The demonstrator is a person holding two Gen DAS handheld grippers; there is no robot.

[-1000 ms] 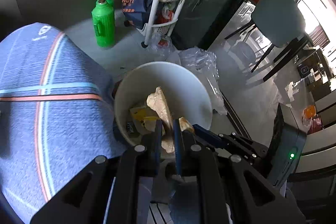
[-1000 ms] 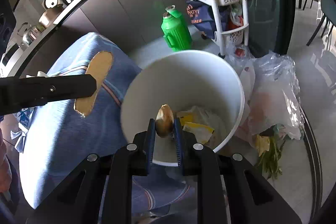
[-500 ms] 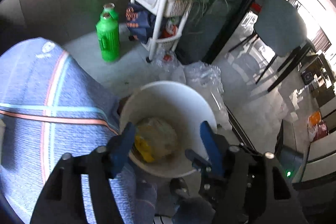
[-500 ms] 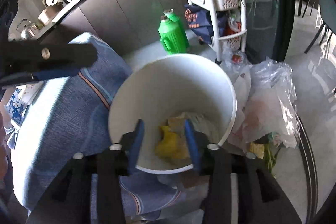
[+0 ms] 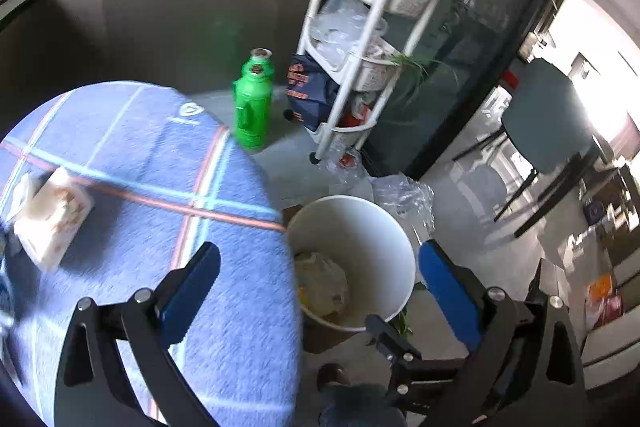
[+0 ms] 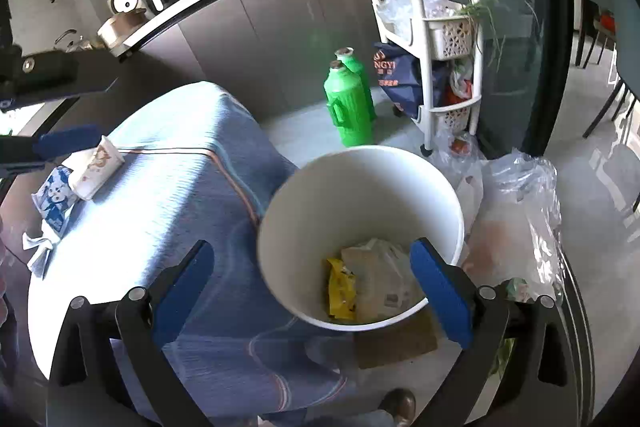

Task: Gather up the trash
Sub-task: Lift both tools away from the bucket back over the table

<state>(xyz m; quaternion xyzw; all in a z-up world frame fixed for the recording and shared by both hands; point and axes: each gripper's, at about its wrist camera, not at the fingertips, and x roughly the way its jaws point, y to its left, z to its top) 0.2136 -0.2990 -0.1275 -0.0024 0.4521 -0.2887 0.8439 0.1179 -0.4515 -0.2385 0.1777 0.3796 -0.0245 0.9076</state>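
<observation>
Both scraps gone from your jaws since earlier; left gripper (image 5: pixel 320 279) and right gripper (image 6: pixel 312 271) tilt downward over white bin (image 6: pixel 360 163), jaws opening wide, empty.

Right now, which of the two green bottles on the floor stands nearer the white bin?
The front green bottle, the larger-looking one with the side handle; the other stands partly hidden behind it.

I count one white bin (image 6: pixel 360 187), two green bottles (image 6: pixel 348 107), one white shelf rack (image 6: pixel 430 27) and one carton (image 6: pixel 96 167) on the desk (image 6: pixel 160 227).
</observation>
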